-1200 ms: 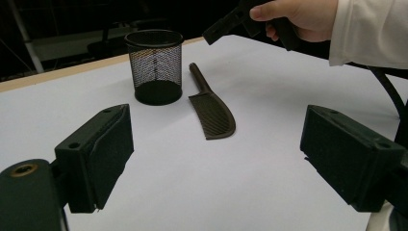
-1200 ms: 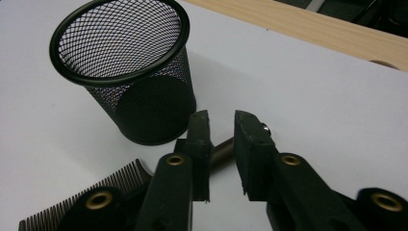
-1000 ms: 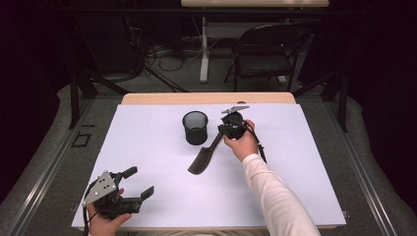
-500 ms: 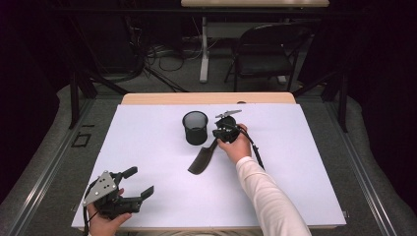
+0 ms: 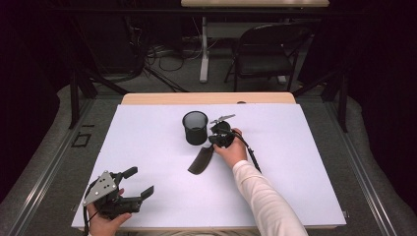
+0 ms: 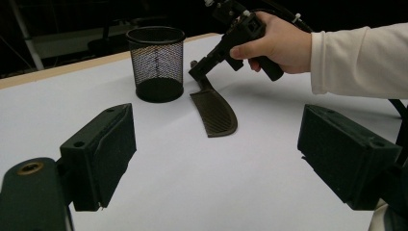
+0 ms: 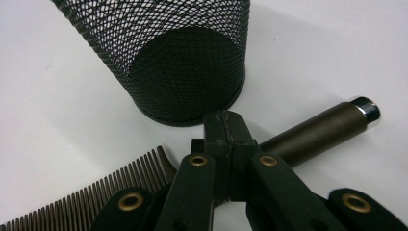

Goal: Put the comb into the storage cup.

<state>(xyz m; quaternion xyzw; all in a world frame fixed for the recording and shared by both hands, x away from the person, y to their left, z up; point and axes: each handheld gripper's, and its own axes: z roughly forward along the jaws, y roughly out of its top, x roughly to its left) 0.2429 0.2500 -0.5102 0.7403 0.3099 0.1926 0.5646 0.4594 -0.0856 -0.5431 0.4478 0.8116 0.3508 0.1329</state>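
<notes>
I take the mesh cup (image 5: 195, 127) as my landmark; it stands upright on the white table (image 5: 305, 162), toward the far middle.

My right gripper (image 5: 220, 138) sits just right of the cup, on its near side, tilted down toward the table. Its jaws are clenched on the comb (image 5: 200, 160), pinching it where the handle meets the toothed part. In the right gripper view the two jaws meet flat against each other over the comb's (image 7: 308, 134) brown handle, which runs out past them to a shiny metal end cap, close to the cup's (image 7: 183, 62) base but not touching it. The comb's teeth fan away on the other side of the jaws. In the left gripper view the comb's (image 6: 215, 113) wide toothed end rests on the table while its gripped end is raised a little under the right gripper (image 6: 204, 67).

My left gripper (image 5: 133, 189) is well apart from the cup, at the near left corner of the table. Its jaws are released, spread wide with bare table between them.
</notes>
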